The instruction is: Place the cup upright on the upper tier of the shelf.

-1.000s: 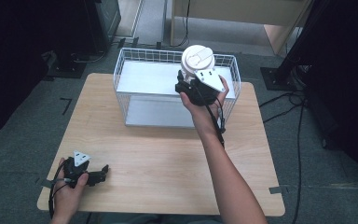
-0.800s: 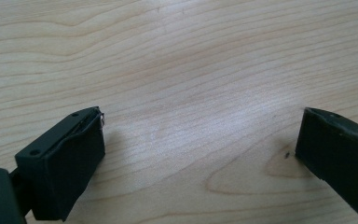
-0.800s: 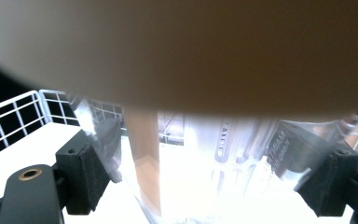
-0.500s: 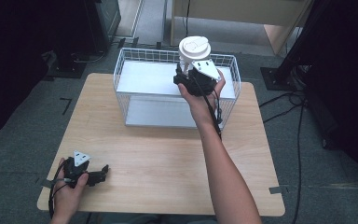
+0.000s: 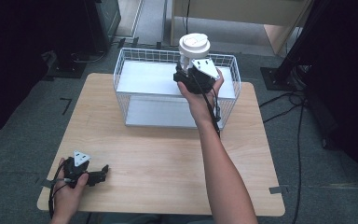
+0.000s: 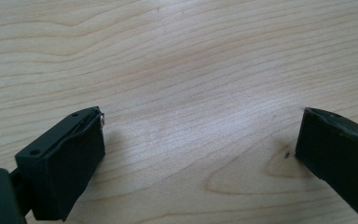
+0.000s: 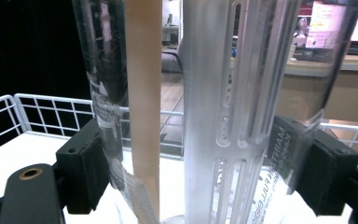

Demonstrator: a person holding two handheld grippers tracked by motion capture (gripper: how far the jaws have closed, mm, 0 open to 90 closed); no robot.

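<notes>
While the wooden bench (image 5: 168, 154) takes up most of the high view, the thing that matters sits at its far edge: a white wire basket (image 5: 135, 58) with a flat white liner across the bottom. Nothing is lying loose on that liner as far as the pictures show.

Held up over the basket's back right part is a clear plastic tumbler (image 5: 194, 46) with a white lid, upright, its lid poking above the basket's rim. Up close in the right gripper view the tumbler (image 7: 242, 93) is see-through, with a frosted slotted insert down the middle and a pale tan stick or straw (image 7: 143, 107) standing inside next to it. There's printed text on the wall, too warped to read properly.

The right claw (image 5: 185, 70) is clamped on the tumbler's lower body, one black pad on each side pressing the plastic, and the person's hand is wrapped around the claw from behind.

Way over at the near left corner, the left claw (image 5: 103, 171) rests on the bench in the other hand. Its jaws stand wide apart with bare wood between them.
</notes>
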